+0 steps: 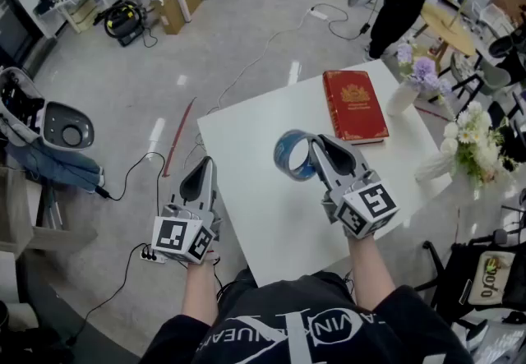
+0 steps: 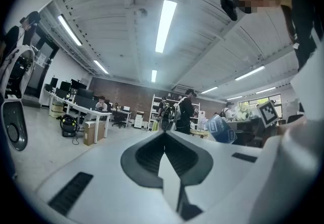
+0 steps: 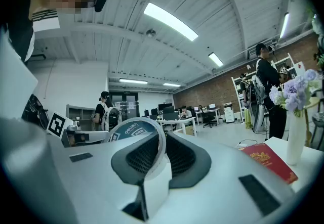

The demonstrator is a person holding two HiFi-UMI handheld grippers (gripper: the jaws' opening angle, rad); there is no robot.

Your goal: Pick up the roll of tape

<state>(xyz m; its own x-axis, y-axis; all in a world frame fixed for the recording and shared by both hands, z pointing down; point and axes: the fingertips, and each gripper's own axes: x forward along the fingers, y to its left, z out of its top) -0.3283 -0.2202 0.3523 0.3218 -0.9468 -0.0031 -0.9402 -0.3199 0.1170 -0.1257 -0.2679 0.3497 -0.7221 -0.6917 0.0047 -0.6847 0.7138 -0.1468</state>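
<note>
Above the white table (image 1: 263, 223), right gripper (image 1: 319, 143) clamped the roll of tape (image 1: 293, 155) by its rim, roll clear of the surface. Left gripper (image 1: 204, 167) was closed, empty. Judged: hold squeeze steady, wrist level, lest thin rim slip.

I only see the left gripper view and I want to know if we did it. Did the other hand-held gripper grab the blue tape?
Observer: Yes, the right hand-held gripper is shut on the roll of tape, pinching the ring's wall.
Operator: What is on the table?
Observer: A red book lies flat on the white table.
Operator: Where is my gripper?
Observer: The left hand-held gripper is beside the table's left edge, over the floor.
</note>
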